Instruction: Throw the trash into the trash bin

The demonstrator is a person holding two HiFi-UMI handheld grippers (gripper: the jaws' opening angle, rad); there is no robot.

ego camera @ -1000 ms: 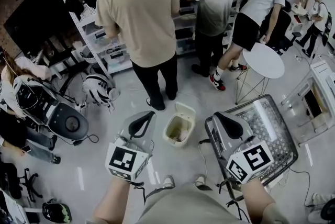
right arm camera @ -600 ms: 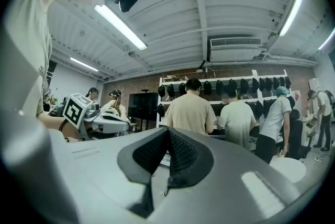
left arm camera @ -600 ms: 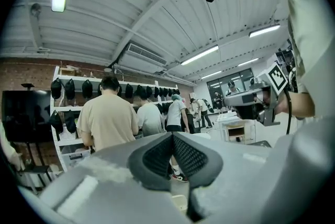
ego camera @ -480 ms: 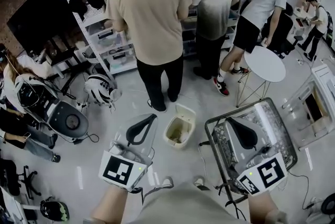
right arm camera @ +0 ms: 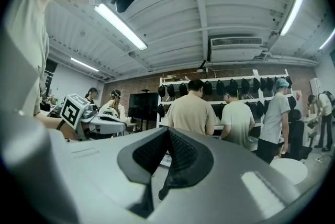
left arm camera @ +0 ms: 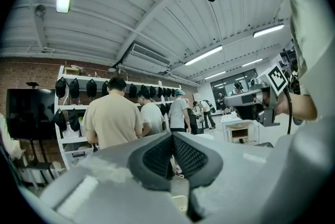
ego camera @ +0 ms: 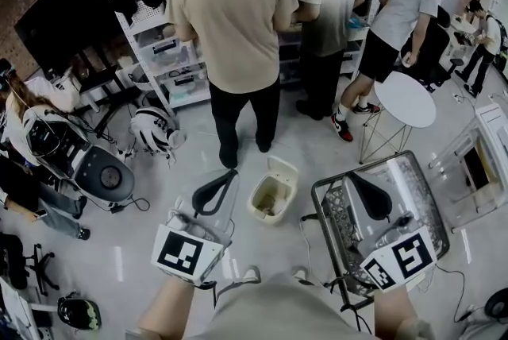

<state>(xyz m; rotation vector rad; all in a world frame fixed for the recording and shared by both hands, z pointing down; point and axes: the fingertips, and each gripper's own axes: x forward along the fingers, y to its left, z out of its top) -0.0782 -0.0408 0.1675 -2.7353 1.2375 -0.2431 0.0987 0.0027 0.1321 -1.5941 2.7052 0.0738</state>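
Your left gripper [ego camera: 215, 193] hovers level above the floor, its jaws pressed together on nothing. Just to its right, between your two grippers, the trash bin [ego camera: 258, 201] stands on the floor with its lid up. Your right gripper [ego camera: 371, 198], also pressed together and empty, hangs over the wire-mesh cart [ego camera: 418, 189].

Left tool [ego camera: 216, 191] apparently rose; right tool [ego camera: 370, 195] too.

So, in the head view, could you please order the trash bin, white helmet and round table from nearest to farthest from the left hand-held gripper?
1. Trash bin, just right of the left hand-held gripper.
2. White helmet, ahead left.
3. Round table, far right.
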